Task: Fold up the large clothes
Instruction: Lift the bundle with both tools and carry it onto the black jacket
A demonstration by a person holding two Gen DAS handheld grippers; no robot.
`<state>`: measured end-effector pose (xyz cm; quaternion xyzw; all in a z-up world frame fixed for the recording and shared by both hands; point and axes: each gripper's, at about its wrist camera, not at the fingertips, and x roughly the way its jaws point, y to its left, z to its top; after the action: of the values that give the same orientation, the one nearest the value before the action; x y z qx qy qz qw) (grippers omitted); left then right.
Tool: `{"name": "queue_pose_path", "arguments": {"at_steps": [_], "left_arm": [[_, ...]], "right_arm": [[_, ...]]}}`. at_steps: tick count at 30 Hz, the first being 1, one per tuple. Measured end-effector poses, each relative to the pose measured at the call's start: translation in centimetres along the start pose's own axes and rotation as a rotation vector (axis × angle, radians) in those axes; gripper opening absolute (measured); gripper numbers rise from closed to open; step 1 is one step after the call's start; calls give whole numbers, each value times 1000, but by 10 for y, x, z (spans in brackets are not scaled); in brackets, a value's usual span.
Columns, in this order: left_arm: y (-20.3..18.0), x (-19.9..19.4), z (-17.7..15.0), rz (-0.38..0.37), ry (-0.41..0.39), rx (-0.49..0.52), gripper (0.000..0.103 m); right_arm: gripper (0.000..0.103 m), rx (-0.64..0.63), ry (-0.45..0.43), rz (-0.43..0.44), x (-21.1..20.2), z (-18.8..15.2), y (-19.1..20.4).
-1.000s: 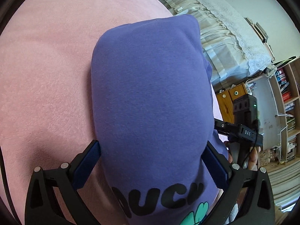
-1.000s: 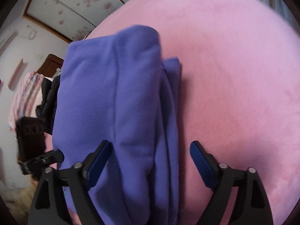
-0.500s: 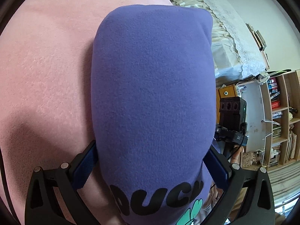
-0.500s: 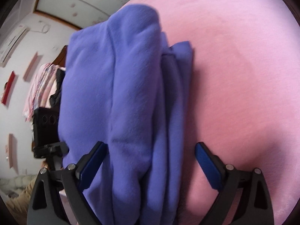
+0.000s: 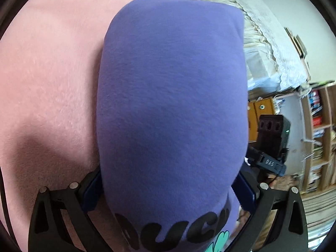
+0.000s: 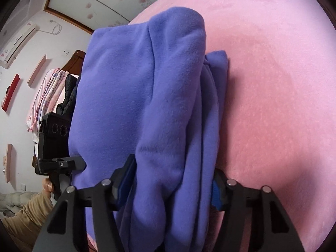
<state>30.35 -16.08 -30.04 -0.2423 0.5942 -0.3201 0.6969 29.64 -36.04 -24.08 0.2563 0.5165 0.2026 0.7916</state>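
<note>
Right gripper [image 6: 172,180] closing on the folded purple sweatshirt [image 6: 147,105].
Left gripper [image 5: 168,187] clamps its printed end; the bundle's long axis runs away across the pink blanket [image 6: 273,84].

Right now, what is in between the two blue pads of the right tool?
Folded layers of the purple sweatshirt fill the gap between the right tool's closing jaws, over the pink blanket, as the right wrist view shows.
</note>
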Motion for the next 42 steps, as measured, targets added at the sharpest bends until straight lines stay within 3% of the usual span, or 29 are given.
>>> {"name": "queue_pose_path", "arguments": {"at_steps": [4, 8, 11, 18, 23, 27, 33, 36, 42], "left_arm": [[-19, -10, -3, 30, -26, 38, 92], [-42, -32, -14, 82, -59, 82, 91], [-54, -56, -25, 98, -64, 88, 91], [-73, -131, -83, 115, -47, 106, 91], [-75, -200, -112, 119, -101, 99, 91], [-61, -257, -107, 148, -196, 108, 91], [-15, -329, -61, 186, -334, 77, 91], [14, -372, -43, 177, -375, 33, 91], [26, -435, 0, 180, -407, -5, 91]], "right_arm": [[44, -5, -43, -41, -9, -5, 14], [40, -33, -54, -90, -19, -15, 41], [39, -30, -54, -81, -26, -32, 67], [38, -70, -47, -56, -45, -82, 135], [38, -158, -33, -15, -45, -97, 205], [38, -223, -54, 28, -26, -83, 255], [38, -307, -66, 102, 32, -19, 321], [38, -338, -63, 128, 49, 11, 347], [38, -361, -52, 145, 68, 57, 412]]}}
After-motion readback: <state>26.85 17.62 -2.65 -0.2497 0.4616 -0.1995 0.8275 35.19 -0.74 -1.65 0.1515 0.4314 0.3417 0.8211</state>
